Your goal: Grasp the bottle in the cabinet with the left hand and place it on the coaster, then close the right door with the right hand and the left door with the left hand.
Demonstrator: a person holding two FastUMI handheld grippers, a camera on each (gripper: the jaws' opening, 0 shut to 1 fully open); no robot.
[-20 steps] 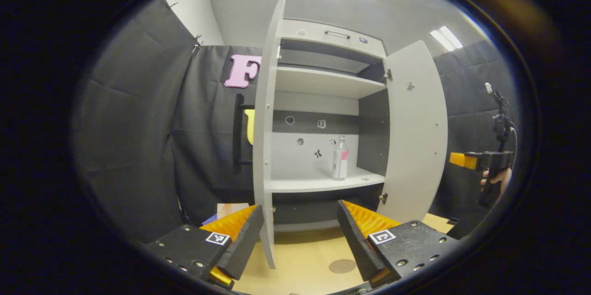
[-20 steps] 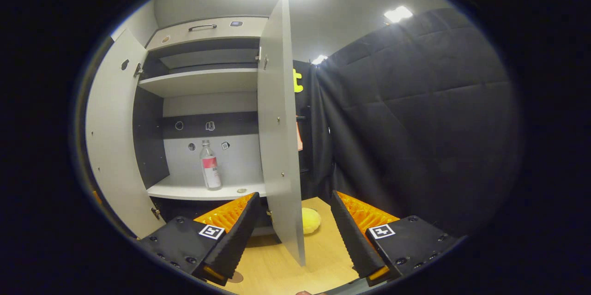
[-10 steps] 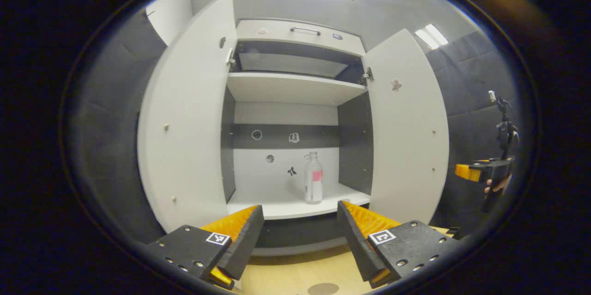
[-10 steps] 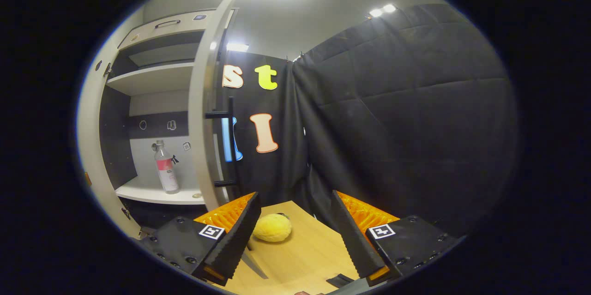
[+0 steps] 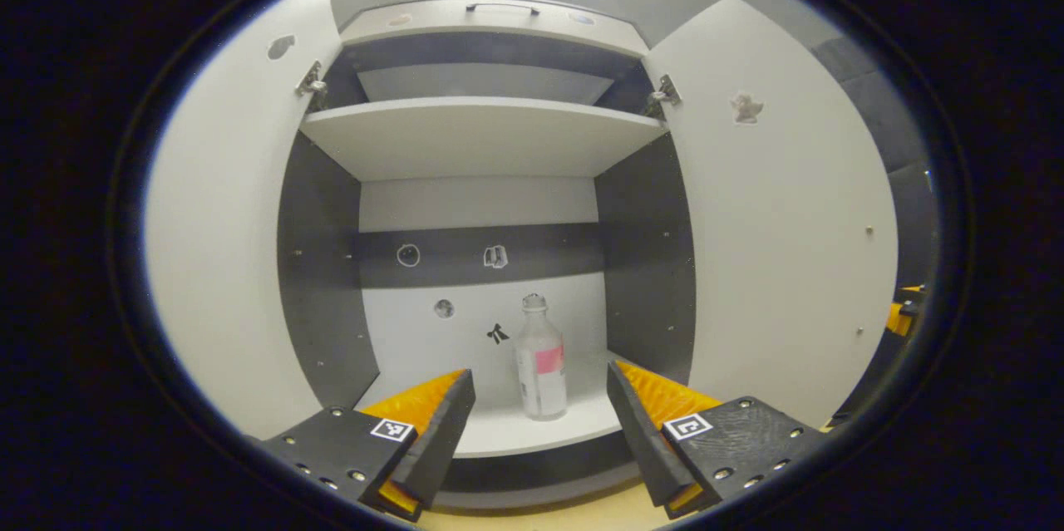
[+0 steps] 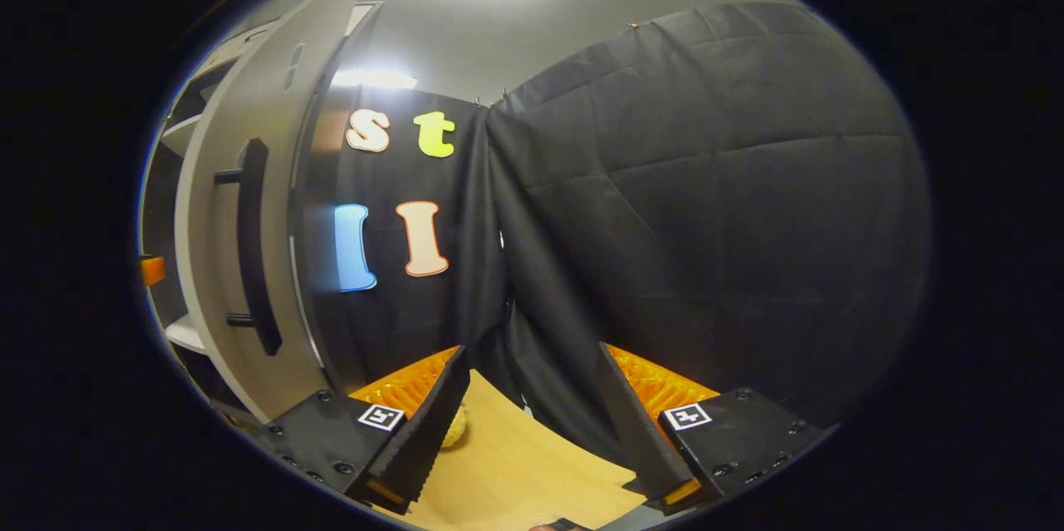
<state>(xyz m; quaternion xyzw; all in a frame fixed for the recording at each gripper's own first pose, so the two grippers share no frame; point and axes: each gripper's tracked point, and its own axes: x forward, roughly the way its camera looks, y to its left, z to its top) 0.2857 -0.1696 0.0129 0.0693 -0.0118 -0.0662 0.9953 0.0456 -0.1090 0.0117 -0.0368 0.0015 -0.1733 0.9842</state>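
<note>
Straight ahead of the left gripper (image 5: 540,431), whose two fingers stand spread wide with nothing between them, the bottle (image 5: 540,365) stands upright on the lower shelf (image 5: 532,435) of the cabinet (image 5: 482,140), framed in the gap between the fingertips but apart from both. It sits toward the right half of the shelf, with bare shelf on its left and a narrower strip before the dark right side wall (image 5: 648,265). Above it the upper shelf (image 5: 482,132) leaves tall free room over the cap. Both doors are swung outward: the left door (image 5: 224,248) and the right door (image 5: 790,248) flank the opening like two pale walls, so the way in between their inner faces is wide. At the far right edge of the left gripper view, past the right door's edge, a small part of the other tool shows. The right gripper (image 6: 528,431) is likewise spread open and holds nothing; it is level over the wooden table (image 6: 515,473) and faces the black cloth wall (image 6: 706,223). To its left stands the outer face of the right door with its dark bar handle (image 6: 253,248), well apart from the fingers, and a yellow soft thing (image 6: 454,430) peeks out just behind the left finger.
</note>
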